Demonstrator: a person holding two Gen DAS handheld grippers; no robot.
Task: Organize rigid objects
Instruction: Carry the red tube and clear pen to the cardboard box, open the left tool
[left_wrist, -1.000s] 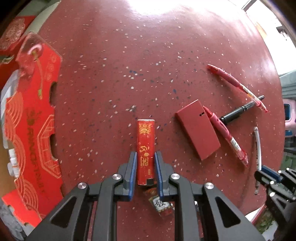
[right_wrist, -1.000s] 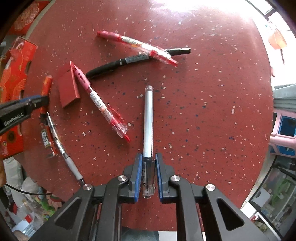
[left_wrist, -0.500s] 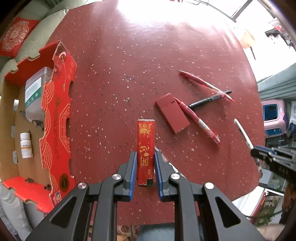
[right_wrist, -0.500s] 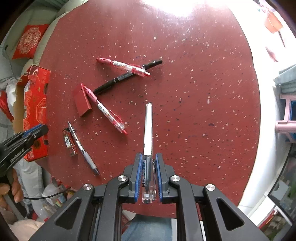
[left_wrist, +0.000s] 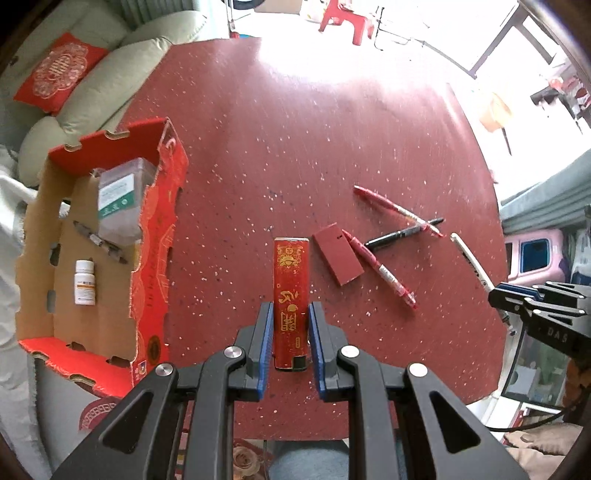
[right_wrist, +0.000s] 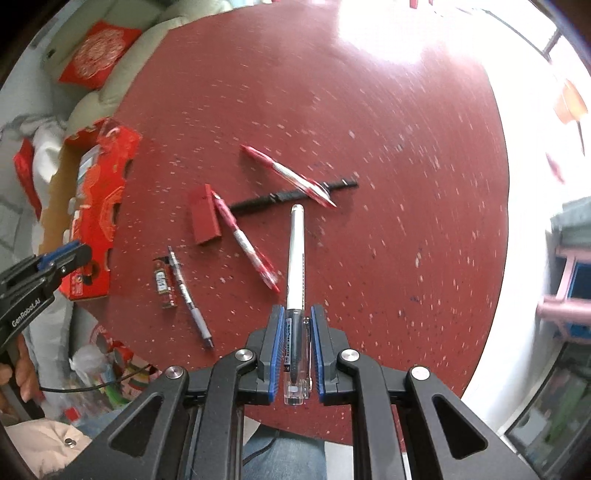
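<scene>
The red lighter (left_wrist: 290, 295) and white pen (right_wrist: 295, 258), each clamped in a tool, have been lifted clear of the table (left_wrist: 295, 147), ready for boxing.

Slim red gold-printed box (left_wrist: 290, 295) held aloft; white pen (right_wrist: 295, 254) likewise.

Black linkage grippers (left_wrist: 290, 339), blue pads (left_wrist: 265, 347), silver screws, white "GenRobot.AI" lettering.

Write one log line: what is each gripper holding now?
left gripper: shut on red lighter | right gripper: shut on white pen | both above table
</scene>
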